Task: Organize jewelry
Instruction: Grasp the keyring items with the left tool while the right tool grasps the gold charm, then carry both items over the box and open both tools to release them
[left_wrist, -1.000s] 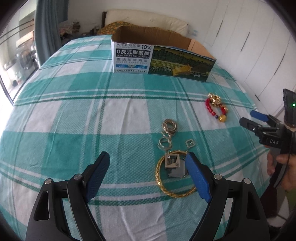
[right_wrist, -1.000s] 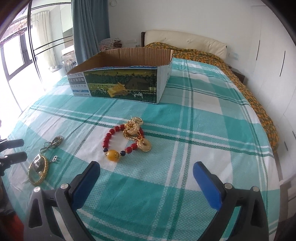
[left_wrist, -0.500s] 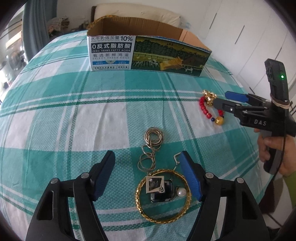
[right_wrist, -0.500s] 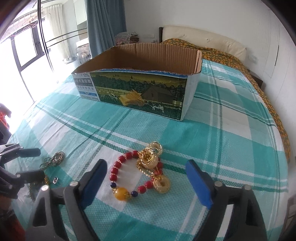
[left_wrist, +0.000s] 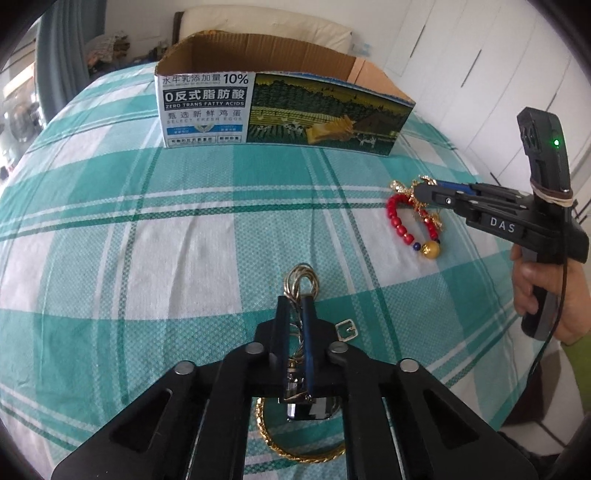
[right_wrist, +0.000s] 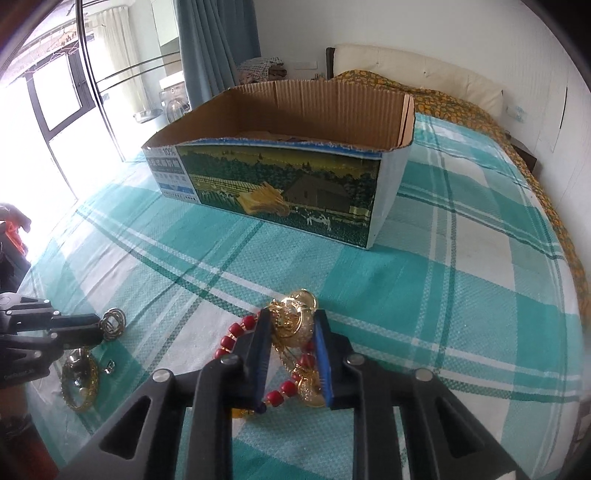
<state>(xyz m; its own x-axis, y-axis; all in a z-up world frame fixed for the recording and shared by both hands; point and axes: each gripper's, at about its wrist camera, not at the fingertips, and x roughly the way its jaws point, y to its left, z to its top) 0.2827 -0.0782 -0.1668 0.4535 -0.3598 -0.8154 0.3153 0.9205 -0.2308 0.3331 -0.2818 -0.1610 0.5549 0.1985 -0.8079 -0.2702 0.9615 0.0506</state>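
Left wrist view: my left hand-held gripper is clamped on the silver ring chain lying on the bed; my right hand-held gripper is closing around the red bead bracelet's gold charms, cardboard box straight ahead.

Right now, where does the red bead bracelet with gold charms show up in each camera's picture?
Left wrist view: right of centre, on the checked bedspread, red bead bracelet.
Right wrist view: bottom centre, between the right tongs, bracelet.
Shared landmark: open cardboard box behind it.
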